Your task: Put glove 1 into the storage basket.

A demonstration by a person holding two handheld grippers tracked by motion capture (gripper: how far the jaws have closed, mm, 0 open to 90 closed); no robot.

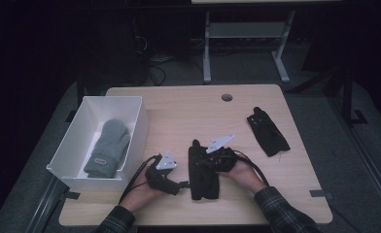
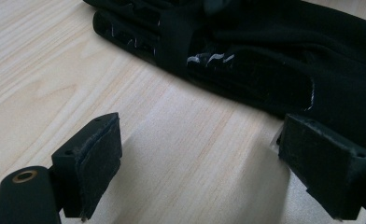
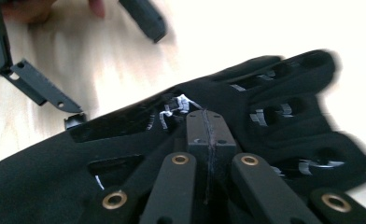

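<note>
A black glove (image 1: 204,187) lies flat on the wooden table (image 1: 188,111) near its front edge. My right gripper (image 1: 200,162) rests on top of the glove, its jaws shut together on the glove's fabric (image 3: 288,102) near some white threads. My left gripper (image 1: 182,183) sits just left of the glove, low over the table. Its jaws stand wide open (image 2: 200,126) with bare wood between them, and the glove (image 2: 274,56) lies just ahead, by the right-hand jaw. The open left gripper (image 3: 116,77) also appears in the right gripper view.
A second black glove (image 1: 268,133) lies at the table's right side. A white box (image 1: 141,128) at the left holds a grey mitten (image 1: 108,148). A round cable hole (image 1: 227,97) sits near the far edge.
</note>
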